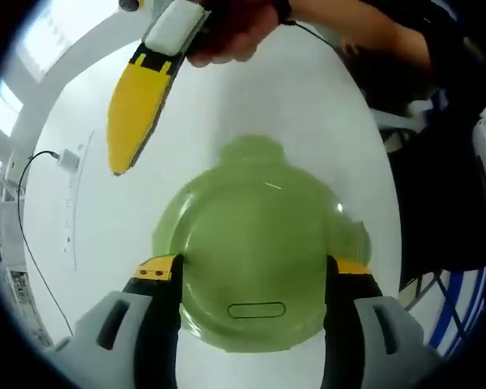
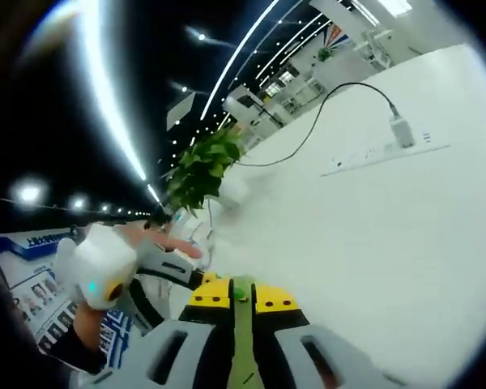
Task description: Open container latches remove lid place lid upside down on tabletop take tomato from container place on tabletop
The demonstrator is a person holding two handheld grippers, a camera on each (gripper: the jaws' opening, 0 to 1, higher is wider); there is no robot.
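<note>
Left gripper (image 1: 255, 275) spread w/ jaws around smooth round green lid (image 1: 259, 259) over white bench (image 1: 308, 105). Right gripper (image 2: 241, 301) pinching lid's thin green edge; plant (image 2: 201, 174) & cable (image 2: 324, 109) beyond.

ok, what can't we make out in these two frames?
- Tomato: left gripper view, the lid covers the container.
- Latches: left gripper view, blurred, state unclear.
- Left gripper: jaws flank the lid; contact unclear.
- Right gripper: right gripper view, jaws near closed on a thin green edge, too blurred to name.
</note>
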